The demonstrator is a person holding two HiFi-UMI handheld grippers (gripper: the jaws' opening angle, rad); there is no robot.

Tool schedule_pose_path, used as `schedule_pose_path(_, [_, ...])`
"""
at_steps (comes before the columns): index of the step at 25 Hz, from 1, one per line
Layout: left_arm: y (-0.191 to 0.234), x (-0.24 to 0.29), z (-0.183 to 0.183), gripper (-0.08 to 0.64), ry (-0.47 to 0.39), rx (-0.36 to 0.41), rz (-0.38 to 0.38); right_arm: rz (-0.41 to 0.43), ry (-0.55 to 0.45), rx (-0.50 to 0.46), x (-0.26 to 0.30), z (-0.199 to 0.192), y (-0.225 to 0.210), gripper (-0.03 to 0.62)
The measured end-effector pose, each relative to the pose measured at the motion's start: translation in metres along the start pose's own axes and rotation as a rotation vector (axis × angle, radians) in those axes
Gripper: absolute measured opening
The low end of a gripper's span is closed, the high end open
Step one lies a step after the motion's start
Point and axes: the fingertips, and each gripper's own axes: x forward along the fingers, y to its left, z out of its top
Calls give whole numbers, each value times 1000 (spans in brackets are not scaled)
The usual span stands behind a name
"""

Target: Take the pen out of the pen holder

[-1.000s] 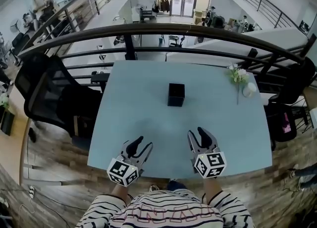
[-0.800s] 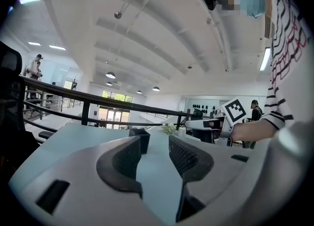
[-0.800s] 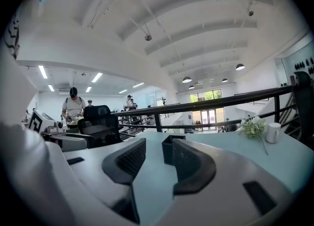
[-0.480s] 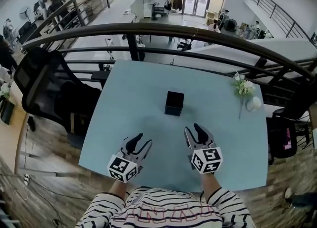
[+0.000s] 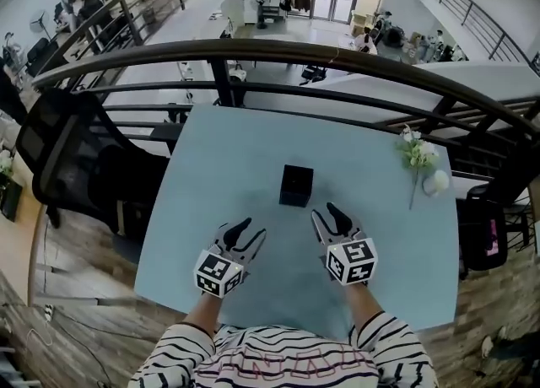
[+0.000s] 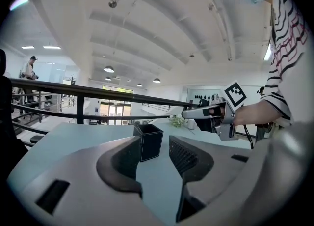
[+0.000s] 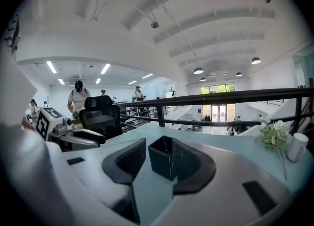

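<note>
A black square pen holder (image 5: 296, 185) stands upright near the middle of the pale blue table (image 5: 228, 150). No pen shows in any view, and nothing sticks out of the holder's open top (image 7: 164, 156). My left gripper (image 5: 250, 229) is open just short of the holder on its near left; the holder (image 6: 148, 141) shows beyond its gap. On the near right, close to the holder, my right gripper (image 5: 325, 212) is open too and holds nothing. Each gripper view shows the other gripper: the right one (image 6: 213, 114) and the left one (image 7: 73, 139).
A flower sprig (image 5: 416, 154) and a small white cup (image 5: 437, 181) lie at the table's right edge. A black office chair (image 5: 76, 158) stands left of the table. A dark railing (image 5: 337, 57) runs behind the far edge, with a drop to the floor below.
Both grippers have moved forward across the table towards the pen holder, the right one coming closest. Both stay open. The holder has not moved.
</note>
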Motion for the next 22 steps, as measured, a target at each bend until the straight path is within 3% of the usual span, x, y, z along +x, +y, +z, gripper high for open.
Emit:
schedule_pose_path(9, [31, 46, -15, 158, 87, 66, -158, -37, 37, -4, 49, 4, -7, 139])
schedule_pose_path(11, [37, 56, -19, 158, 97, 74, -180, -38, 54, -19, 60, 4, -8, 115])
schedule_pose_path(22, [60, 102, -39, 158, 144, 113, -288, -44, 195, -127, 128, -3, -7, 115])
